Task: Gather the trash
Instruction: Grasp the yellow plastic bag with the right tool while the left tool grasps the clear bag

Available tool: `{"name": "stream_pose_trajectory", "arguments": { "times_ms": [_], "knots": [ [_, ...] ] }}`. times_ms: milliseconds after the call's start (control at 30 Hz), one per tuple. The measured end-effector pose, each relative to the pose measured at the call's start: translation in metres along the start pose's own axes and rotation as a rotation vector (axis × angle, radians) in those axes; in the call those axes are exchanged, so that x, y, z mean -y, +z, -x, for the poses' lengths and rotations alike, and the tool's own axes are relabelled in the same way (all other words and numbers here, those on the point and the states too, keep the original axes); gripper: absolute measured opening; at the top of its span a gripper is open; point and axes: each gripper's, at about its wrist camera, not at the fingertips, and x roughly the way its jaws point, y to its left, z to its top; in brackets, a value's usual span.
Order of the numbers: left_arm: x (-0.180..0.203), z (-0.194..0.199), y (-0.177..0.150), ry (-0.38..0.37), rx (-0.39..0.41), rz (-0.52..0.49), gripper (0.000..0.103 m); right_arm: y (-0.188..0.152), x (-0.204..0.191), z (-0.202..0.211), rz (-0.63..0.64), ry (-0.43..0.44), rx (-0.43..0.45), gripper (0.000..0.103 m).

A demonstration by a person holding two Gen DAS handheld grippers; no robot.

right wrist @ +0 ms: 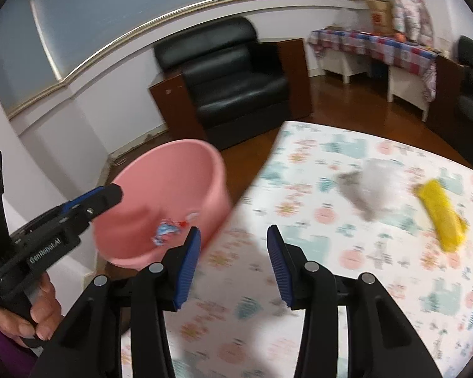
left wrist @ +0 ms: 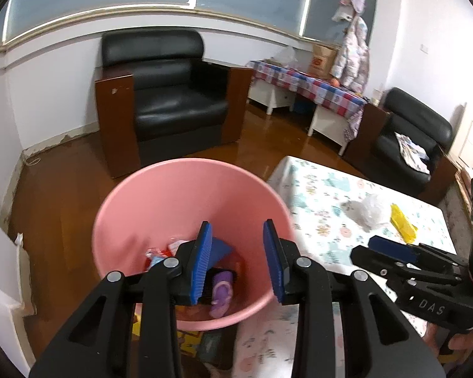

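Observation:
A pink bin stands on the floor by the table's left edge and holds several wrappers, among them a purple one. It also shows in the right wrist view. My left gripper is open and empty above the bin's mouth. My right gripper is open and empty over the patterned tablecloth. A crumpled clear plastic bag and a yellow wrapper lie on the table ahead to the right. Both show in the left wrist view, the bag and the wrapper.
A black armchair stands behind the bin. A second black armchair and a checked-cloth side table are at the back right. The floor is brown wood. The right gripper shows in the left wrist view.

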Motion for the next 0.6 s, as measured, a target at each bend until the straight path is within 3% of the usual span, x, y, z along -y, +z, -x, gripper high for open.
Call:
{"name": "stream_pose_trajectory", "arguments": {
  "times_ms": [333,600],
  "knots": [
    [0.061,-0.021,0.008,-0.089,-0.036,-0.084,0.034,-0.012,0.105,0.049,-0.130,-0.174,0.070,0.046],
    [0.118,-0.043,0.014,-0.172,-0.052,-0.174,0.034,-0.007,0.178,0.054,-0.228,-0.256,0.083,0.050]
  ]
}}
